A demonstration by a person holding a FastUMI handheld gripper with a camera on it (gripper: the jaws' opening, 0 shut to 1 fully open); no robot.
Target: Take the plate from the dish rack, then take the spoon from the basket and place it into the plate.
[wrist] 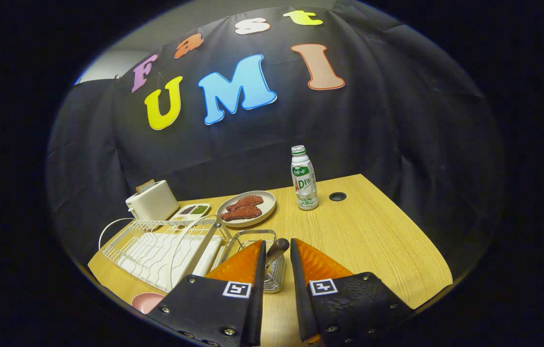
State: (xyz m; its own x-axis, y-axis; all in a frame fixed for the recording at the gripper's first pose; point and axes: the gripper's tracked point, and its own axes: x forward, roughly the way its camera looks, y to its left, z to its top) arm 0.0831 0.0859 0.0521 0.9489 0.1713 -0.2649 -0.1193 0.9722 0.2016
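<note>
gripper [277, 250] at bottom centre of frame, fingers parted with a narrow gap, the spoon [275, 250] handle standing up in that gap. handle tip sits close against the left finger [243, 262], small gap to the right finger [315, 262]. can't tell if both pads actually press it, so the grasp isn't confirmed

spoon's lower end is down in the wire basket [257, 241], which hangs on the right end of the dish rack [161, 248], just ahead of and partly under the fingertips

dish rack is lower left of frame, white wire, with a white drip tray under it; no plate standing in its slots. pink plate [146, 302] at bottom left, partly cut off behind the left finger's housing, lying on the wooden table [373, 236] near the front edge

mid-frame beyond the rack: round plate with two pieces of meat [246, 208], a small divided tray [191, 211] to its left, a white toaster [152, 200] further left. a bottle [304, 178] stands upright right of the meat plate, with a round cable hole [337, 196] in the tabletop beside it
</note>
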